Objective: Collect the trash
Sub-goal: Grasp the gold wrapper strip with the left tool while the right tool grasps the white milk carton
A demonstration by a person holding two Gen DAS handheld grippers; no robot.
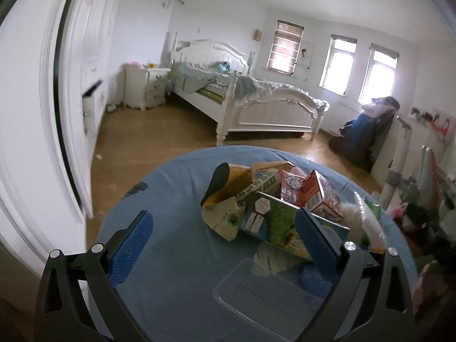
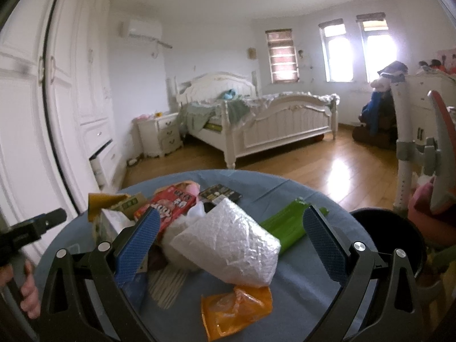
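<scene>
- our right gripper has jaws spread wide, holding nothing
- the silver foil bag lies between them, long axis slanting left-right, so this hand is nearer
- left gripper, also wide and empty, faces the cartons
- black bin sits right of the table

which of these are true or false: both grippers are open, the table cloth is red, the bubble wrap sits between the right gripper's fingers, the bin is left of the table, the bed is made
1. Both grippers are open. True: the left gripper and right gripper are spread and hold nothing.
2. The cloth is red. False: it is blue.
3. The bubble wrap lies between the right gripper's fingers. True.
4. The bin is left of the table. False: it is on the right.
5. The bed is made. False: its covers are rumpled.
</scene>
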